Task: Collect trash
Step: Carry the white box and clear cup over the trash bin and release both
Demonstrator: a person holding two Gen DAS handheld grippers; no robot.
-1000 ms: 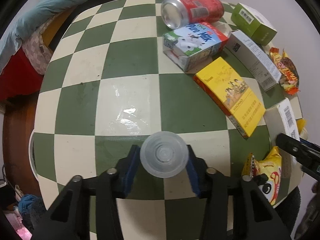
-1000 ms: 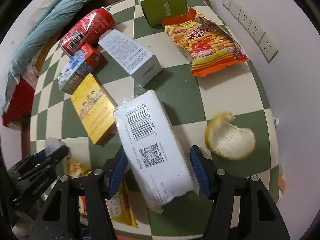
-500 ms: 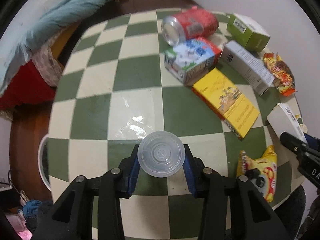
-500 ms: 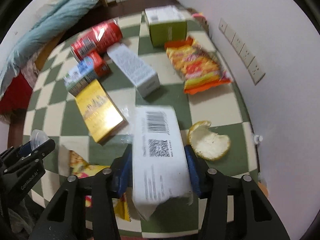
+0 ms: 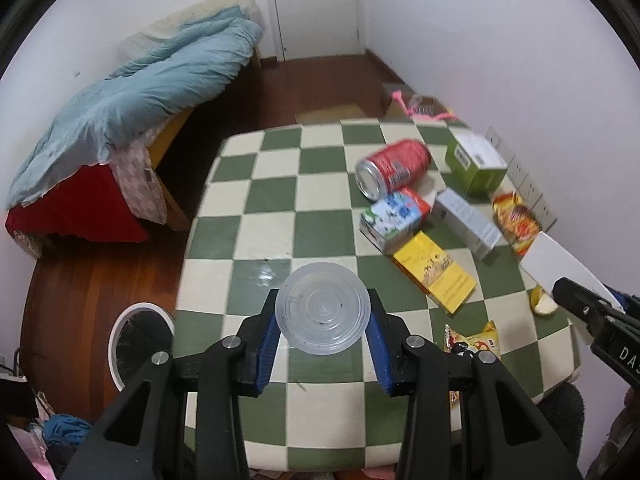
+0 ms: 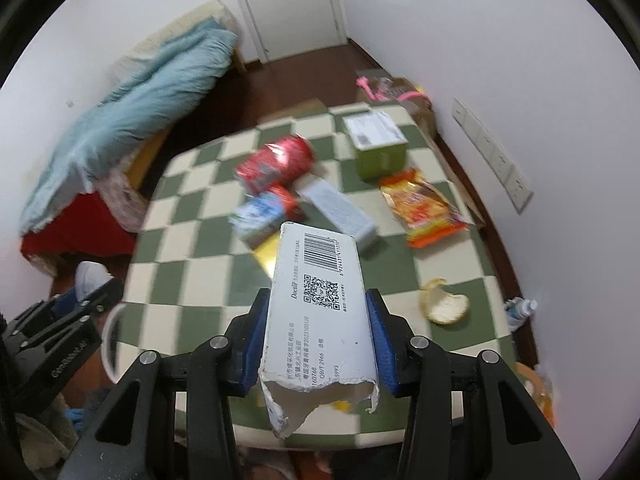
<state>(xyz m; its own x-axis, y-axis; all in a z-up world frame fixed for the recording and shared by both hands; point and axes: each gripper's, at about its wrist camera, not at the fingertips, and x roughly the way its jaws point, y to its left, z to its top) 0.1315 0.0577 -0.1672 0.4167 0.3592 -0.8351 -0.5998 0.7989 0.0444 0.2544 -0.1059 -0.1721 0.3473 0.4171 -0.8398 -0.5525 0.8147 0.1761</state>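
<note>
Left gripper (image 5: 322, 326) clamps a clear cup (image 5: 322, 307) above the table's (image 5: 256, 236) bare left squares, near its edge; right gripper (image 6: 316, 338) clamps a torn white box (image 6: 318, 312) above the near edge.

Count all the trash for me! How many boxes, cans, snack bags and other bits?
Boxes: 5 (white torn box, green box, grey box, yellow box, milk carton)
Cans: 1 (red can)
Snack bags: 2 (orange, yellow)
Plastic cups: 1
Orange peels: 1
Total: 10
</note>
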